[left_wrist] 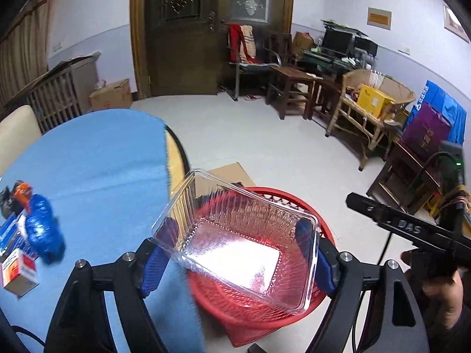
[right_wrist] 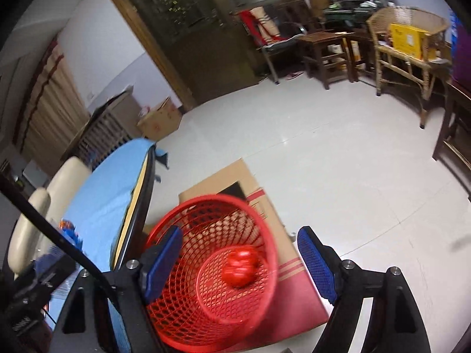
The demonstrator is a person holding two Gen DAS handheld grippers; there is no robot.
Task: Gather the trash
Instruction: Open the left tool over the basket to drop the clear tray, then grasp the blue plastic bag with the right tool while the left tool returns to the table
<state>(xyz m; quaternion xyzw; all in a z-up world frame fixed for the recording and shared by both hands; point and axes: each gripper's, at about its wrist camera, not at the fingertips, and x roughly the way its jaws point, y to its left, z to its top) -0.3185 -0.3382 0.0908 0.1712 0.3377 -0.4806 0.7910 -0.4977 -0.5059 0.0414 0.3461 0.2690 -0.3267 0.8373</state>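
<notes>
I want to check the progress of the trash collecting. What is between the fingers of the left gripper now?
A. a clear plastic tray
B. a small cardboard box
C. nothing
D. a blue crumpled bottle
A: the left gripper has its blue pads on the two ends of the clear plastic tray, held above the red basket.

Well beyond the tongs, a dark wooden door (left_wrist: 188, 29) is seen. A wicker chair (left_wrist: 374, 108) with a yellow box (left_wrist: 374, 100) is placed far right.

red basket (right_wrist: 206, 267) mouth open, table edge (right_wrist: 145, 194) just beside
</notes>
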